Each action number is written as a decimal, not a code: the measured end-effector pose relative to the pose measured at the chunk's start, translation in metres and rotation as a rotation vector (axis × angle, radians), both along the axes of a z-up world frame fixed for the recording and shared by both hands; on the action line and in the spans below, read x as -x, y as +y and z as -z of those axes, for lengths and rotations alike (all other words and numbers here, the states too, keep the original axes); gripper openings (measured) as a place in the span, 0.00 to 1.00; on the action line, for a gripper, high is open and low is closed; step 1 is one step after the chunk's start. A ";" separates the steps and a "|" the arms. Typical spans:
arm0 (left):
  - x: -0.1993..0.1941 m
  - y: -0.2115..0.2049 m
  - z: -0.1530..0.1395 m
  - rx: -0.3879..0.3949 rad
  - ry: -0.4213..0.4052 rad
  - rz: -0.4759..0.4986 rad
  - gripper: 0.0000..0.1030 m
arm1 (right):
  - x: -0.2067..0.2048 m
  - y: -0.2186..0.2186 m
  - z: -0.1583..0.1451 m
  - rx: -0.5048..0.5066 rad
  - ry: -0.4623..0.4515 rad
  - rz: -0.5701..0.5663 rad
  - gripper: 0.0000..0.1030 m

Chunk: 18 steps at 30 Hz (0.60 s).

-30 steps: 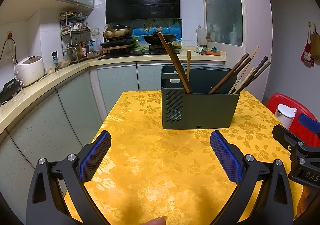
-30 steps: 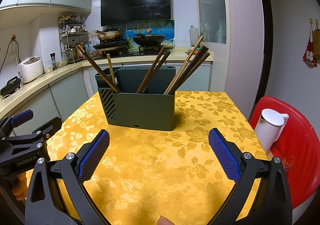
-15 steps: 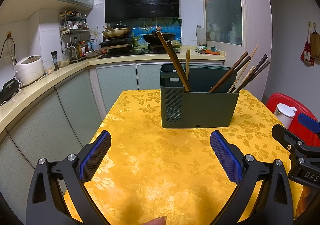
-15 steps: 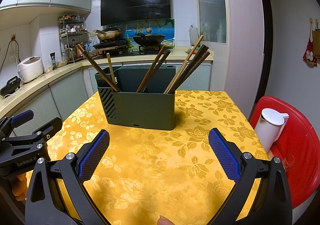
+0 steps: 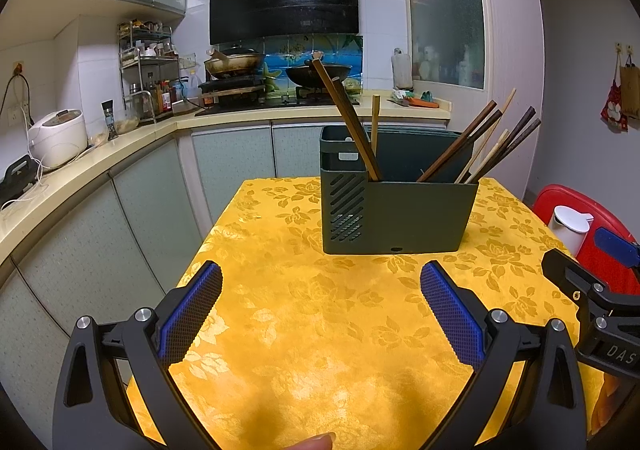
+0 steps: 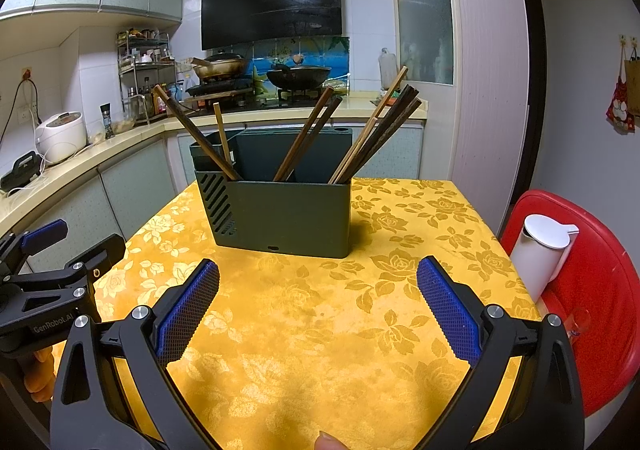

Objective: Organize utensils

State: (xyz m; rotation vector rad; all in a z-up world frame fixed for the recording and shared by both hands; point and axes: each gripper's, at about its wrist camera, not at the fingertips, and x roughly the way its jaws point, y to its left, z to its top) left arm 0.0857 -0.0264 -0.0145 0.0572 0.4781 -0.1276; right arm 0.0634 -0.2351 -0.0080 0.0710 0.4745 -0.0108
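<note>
Both grippers – left (image 5: pixel 320 298) and right (image 6: pixel 318 296) – hang wide apart and empty over the tabletop's (image 6: pixel 320 330) near edge, chopsticks (image 6: pixel 376 134) leaning every which way in the holder (image 6: pixel 288 214) toward the far edge – a sloppy grab could tip it.

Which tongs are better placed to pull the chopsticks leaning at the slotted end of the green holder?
Left, probably. The left tongs face the holder's slotted end, where those chopsticks lean. The right tongs face its middle. Both are open and empty.
</note>
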 end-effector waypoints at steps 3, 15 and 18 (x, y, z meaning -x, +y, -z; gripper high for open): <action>0.000 -0.001 0.002 -0.001 0.001 -0.001 0.93 | 0.000 0.000 0.000 0.000 0.000 0.000 0.94; 0.001 -0.002 0.006 -0.001 -0.006 -0.002 0.93 | -0.001 0.000 0.001 -0.001 0.002 -0.001 0.94; 0.001 -0.003 0.005 -0.003 -0.013 0.000 0.93 | 0.001 0.001 0.004 -0.002 0.004 0.000 0.94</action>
